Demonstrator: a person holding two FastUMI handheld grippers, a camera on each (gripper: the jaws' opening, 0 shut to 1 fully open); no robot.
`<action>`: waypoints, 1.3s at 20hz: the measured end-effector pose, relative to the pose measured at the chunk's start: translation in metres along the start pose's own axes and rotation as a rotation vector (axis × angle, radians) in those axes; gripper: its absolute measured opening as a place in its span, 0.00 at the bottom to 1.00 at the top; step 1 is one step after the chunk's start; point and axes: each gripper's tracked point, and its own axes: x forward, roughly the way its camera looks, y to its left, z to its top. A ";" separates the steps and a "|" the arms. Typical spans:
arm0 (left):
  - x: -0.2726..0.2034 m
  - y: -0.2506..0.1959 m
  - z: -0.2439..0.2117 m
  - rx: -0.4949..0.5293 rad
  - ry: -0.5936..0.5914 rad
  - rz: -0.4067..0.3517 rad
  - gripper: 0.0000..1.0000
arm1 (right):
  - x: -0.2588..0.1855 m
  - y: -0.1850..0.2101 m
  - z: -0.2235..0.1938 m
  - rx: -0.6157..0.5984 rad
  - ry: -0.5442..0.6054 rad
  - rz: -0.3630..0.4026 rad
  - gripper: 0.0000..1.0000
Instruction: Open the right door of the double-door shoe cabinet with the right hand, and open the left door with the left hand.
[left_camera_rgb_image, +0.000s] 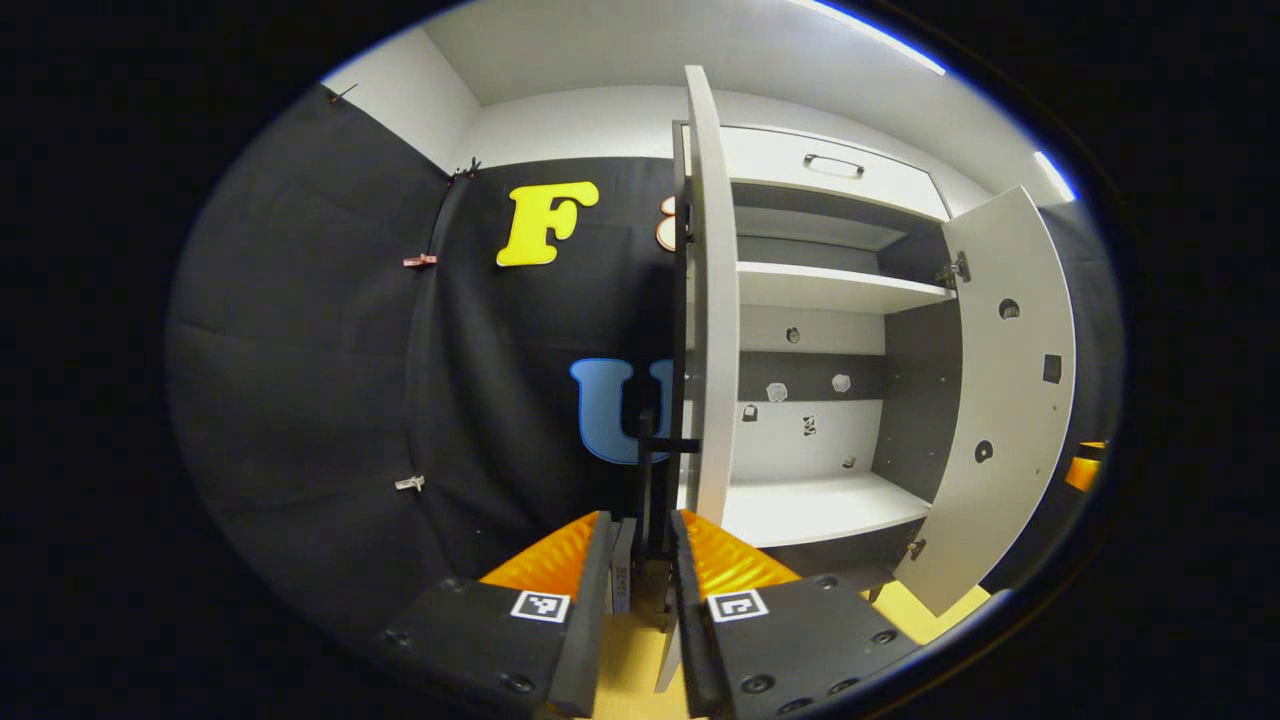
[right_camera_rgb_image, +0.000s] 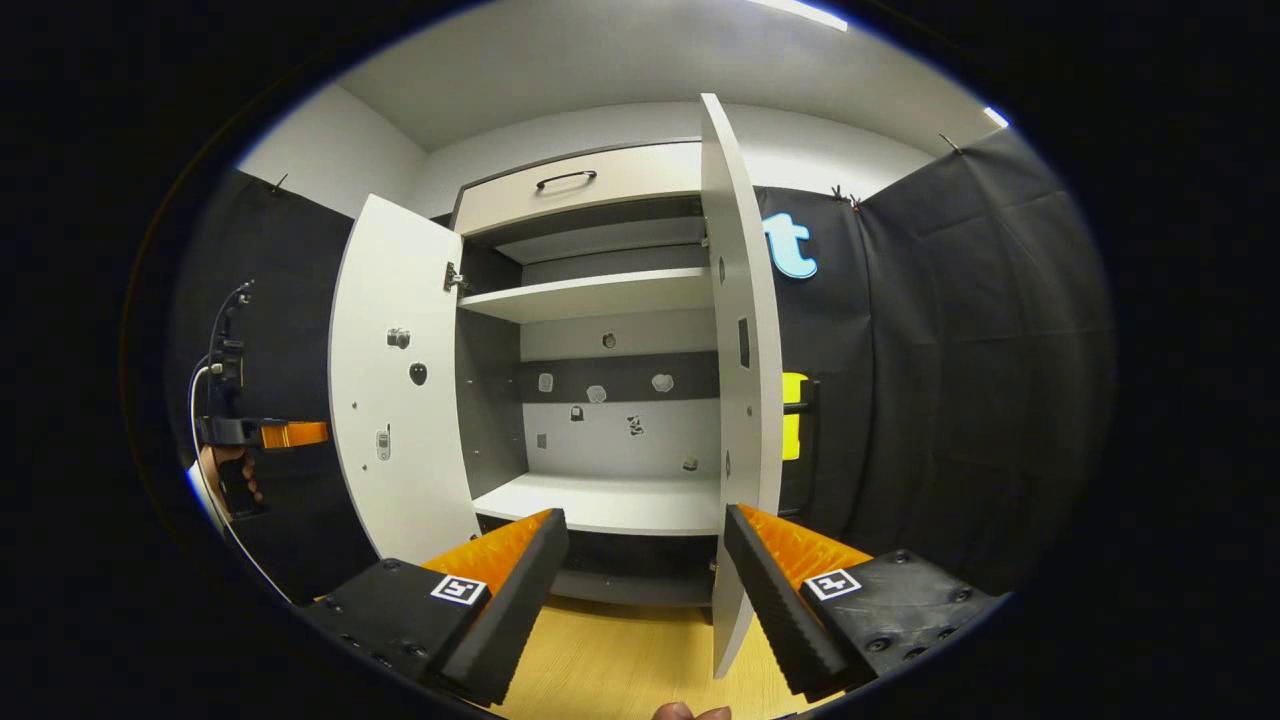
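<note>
The left tool (left_camera_rgb_image: 640, 545) is pinched down narrow on the dark handle (left_camera_rgb_image: 655, 470) of the left door (left_camera_rgb_image: 712, 300), which runs vertically straight ahead between the fingers, so it's basically the nearer one for any more pulling. The right tool (right_camera_rgb_image: 645, 555) is held wide, with the right door (right_camera_rgb_image: 745, 330) edge-on just ahead, both doors already swung open off the shoe cabinet (right_camera_rgb_image: 600, 295).

place: recording booth, staged home corner
walls: black cloth (left_camera_rgb_image: 300, 350) clipped up
furniture: lone shoe cabinet (right_camera_rgb_image: 600, 290), shelves bare
floor: light wood (right_camera_rgb_image: 620, 660)
</note>
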 end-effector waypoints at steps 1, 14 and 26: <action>-0.005 -0.004 0.003 0.009 -0.008 0.000 0.42 | 0.000 0.002 0.001 -0.001 -0.002 0.001 0.99; -0.058 -0.076 0.020 -0.008 -0.071 -0.036 0.98 | 0.000 -0.001 0.023 0.003 -0.048 -0.011 0.99; -0.076 -0.147 0.006 -0.024 -0.052 -0.130 0.98 | -0.010 -0.016 0.038 0.006 -0.089 -0.050 0.99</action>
